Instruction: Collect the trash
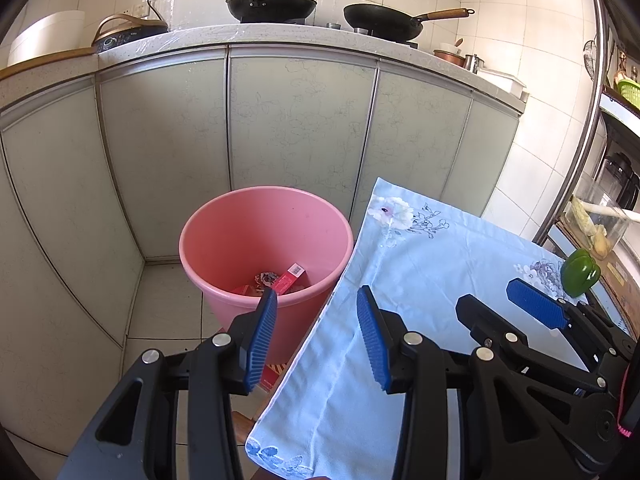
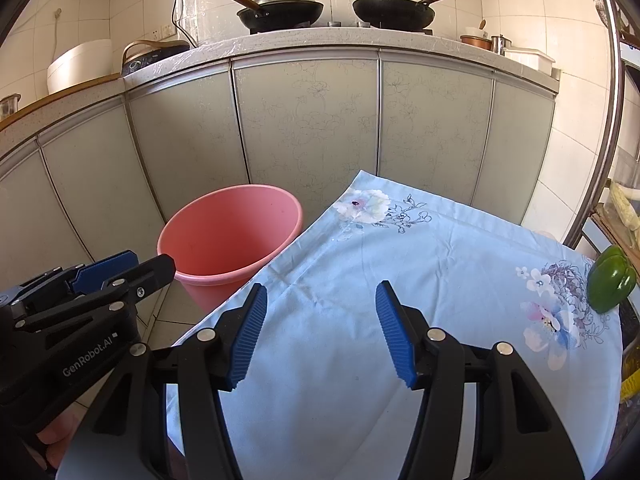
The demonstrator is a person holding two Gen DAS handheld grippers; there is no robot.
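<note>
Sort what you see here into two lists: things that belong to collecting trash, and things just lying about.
Part of the job: pink bucket; red packet and wrappers inside it; left tool and right tool, both open and empty.

Lying about: green pepper; floral cloth; two woks; rice cooker.

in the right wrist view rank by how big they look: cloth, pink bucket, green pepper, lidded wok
1. cloth
2. pink bucket
3. lidded wok and green pepper look about alike; the wok is farther off, so it is likely bigger in truth.
</note>
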